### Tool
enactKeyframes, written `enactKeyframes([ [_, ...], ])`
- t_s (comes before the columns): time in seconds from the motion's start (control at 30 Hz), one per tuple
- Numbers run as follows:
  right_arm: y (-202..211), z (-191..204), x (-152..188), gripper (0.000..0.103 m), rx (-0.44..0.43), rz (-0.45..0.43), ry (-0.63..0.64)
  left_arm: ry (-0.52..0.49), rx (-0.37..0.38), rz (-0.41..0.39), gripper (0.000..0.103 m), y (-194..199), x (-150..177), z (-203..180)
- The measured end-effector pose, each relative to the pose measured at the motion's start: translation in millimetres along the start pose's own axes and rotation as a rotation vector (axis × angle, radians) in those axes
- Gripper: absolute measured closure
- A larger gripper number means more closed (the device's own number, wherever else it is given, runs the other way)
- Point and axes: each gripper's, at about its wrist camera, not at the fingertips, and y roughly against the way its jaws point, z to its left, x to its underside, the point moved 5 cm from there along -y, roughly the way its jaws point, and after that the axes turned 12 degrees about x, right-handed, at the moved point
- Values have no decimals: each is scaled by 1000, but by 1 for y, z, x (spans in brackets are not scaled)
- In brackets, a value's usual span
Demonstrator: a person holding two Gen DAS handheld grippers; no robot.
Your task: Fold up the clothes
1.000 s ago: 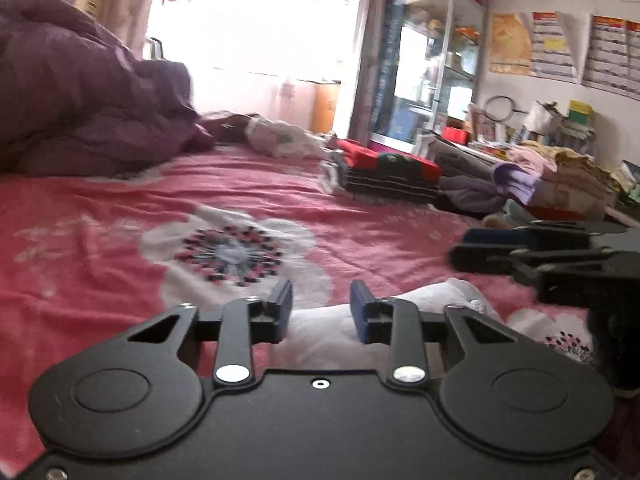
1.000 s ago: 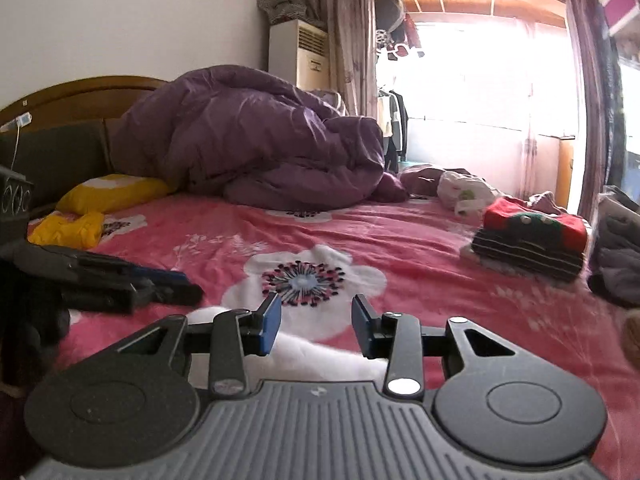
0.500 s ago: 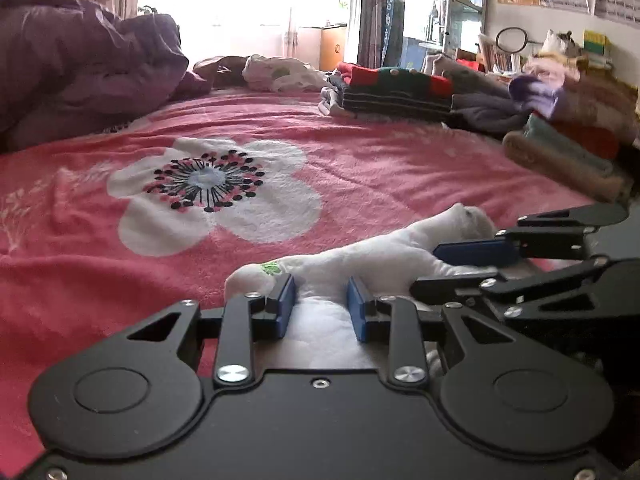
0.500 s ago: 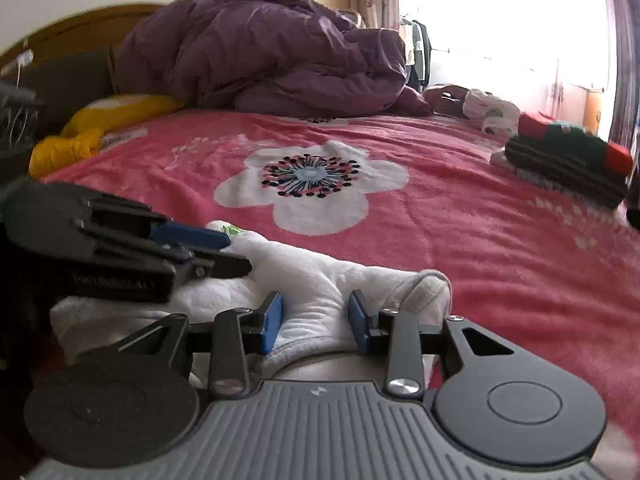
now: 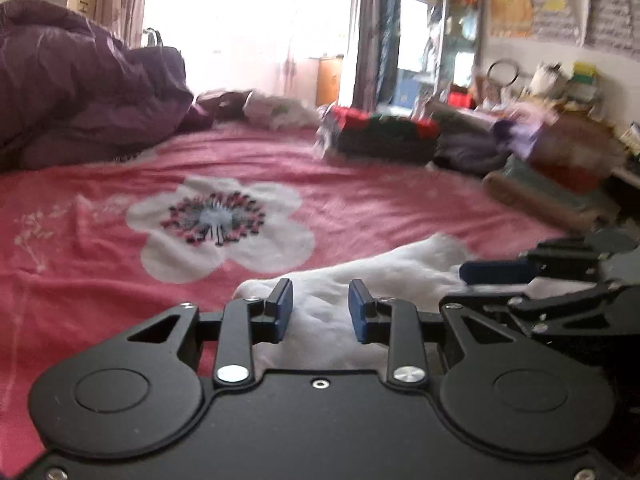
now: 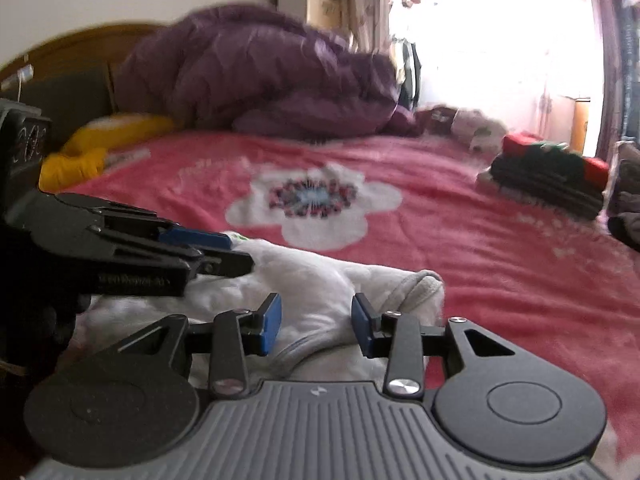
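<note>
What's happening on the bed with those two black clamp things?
A person is folding laundry with a handheld gripper in each hand. The left gripper and right gripper are both open, poised over a white garment lying on the pink floral bedspread. Neither grips it yet. A folded striped sweater lies farther back.

Folded clothes stack [image 5: 384, 136] blurred; white garment [image 6: 320, 280] partly hidden behind both claws' bodies; shelf clutter [image 5: 560, 92] indistinct.
</note>
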Motion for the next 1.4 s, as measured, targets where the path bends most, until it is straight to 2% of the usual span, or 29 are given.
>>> enactKeyframes([
  [0.1, 19, -3, 3, 65, 14, -21, -8, -31, 14, 26, 74, 16, 5, -9],
  [0.2, 23, -7, 8, 65, 28, -16, -31, -33, 6, 64, 74, 15, 14, -8],
  [0.27, 18, -10, 15, 65, 31, 13, -50, 32, 14, 111, 74, 2, 26, 0],
  [0.3, 10, -12, 23, 65, 24, 65, -67, 64, 20, 131, 74, -5, 32, 4],
  [0.33, 3, -15, 29, 64, 16, 96, -88, 87, 26, 123, 74, -9, 36, 5],
  [0.47, -3, -23, 37, 64, -7, 102, -173, 136, 17, 102, 74, -19, 41, 3],
  [0.6, -4, -22, 39, 64, -5, 104, -194, 172, 28, 96, 74, -14, 40, 1],
  [0.7, 2, -23, 36, 61, -8, 98, -208, 226, 97, 65, 73, 5, 26, 6],
  [0.83, 27, -27, 29, 58, -9, 45, -242, 306, 64, -38, 73, 40, 17, 26],
  [0.87, 33, -30, 28, 58, -2, 26, -263, 333, 55, -54, 72, 46, 17, 33],
  [0.9, 37, -35, 26, 58, 4, 13, -302, 371, 47, -64, 67, 50, 19, 42],
  [0.93, 39, -40, 25, 58, 7, 4, -343, 416, 34, -67, 53, 52, 22, 51],
  [0.97, 39, -46, 25, 58, 4, 3, -388, 458, 16, -65, 50, 54, 27, 59],
  [1.13, 19, -69, 41, 56, -25, 63, -605, 704, 35, -22, 50, 45, 52, 85],
  [1.27, -8, -77, 64, 55, -100, 170, -788, 765, 109, -1, 50, 34, 60, 83],
  [1.37, -12, -82, 73, 57, -138, 183, -871, 770, 125, 8, 50, 30, 60, 80],
  [1.4, -12, -83, 74, 57, -146, 190, -884, 783, 131, -10, 51, 35, 57, 81],
])
